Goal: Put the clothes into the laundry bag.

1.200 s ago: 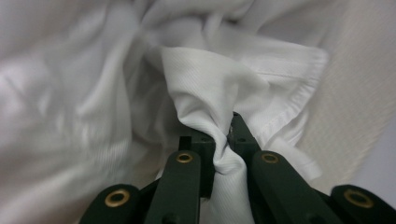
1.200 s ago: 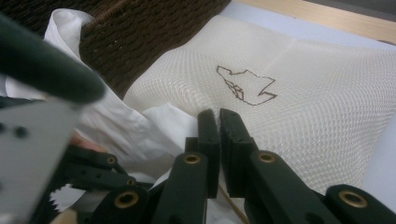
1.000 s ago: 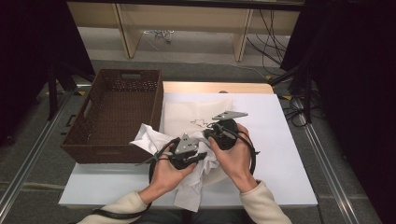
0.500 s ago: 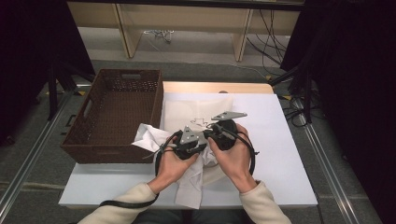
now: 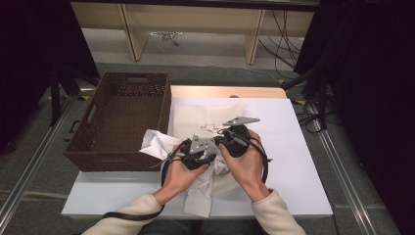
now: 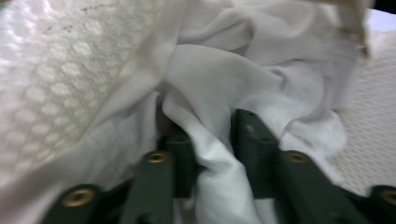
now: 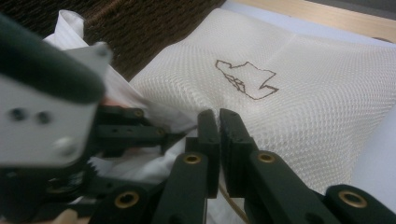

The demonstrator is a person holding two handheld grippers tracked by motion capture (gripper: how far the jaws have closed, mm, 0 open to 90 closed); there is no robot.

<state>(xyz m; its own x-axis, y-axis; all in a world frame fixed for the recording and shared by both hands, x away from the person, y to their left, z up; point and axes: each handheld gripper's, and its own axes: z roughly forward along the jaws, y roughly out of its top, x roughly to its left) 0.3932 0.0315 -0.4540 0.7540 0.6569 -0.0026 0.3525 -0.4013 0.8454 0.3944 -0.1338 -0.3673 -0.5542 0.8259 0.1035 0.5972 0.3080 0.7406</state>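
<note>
A white mesh bag (image 5: pixel 205 115) with a brown stitched mark (image 7: pixel 247 79) lies flat on the white table. A crumpled white garment (image 5: pixel 156 144) lies at its near left edge. My left gripper (image 5: pixel 208 155) is pushed into the garment (image 6: pixel 224 70), with mesh over it at the left. Its jaws (image 6: pixel 212 130) have just been opening and stand apart, a loose fold of the garment between them. My right gripper (image 5: pixel 226 139) sits close beside it. Its jaws (image 7: pixel 218 116) are shut at the edge of the mesh bag (image 7: pixel 303 84), apparently pinching it.
A dark brown wicker basket (image 5: pixel 117 157) stands at the table's left and touches the garment. The table's wooden far edge (image 5: pixel 230 91) lies behind the bag. Bare white tabletop (image 5: pixel 293 161) extends to the right of my hands.
My left gripper has edged a little toward the right gripper and into the garment. The right hand has kept still.
</note>
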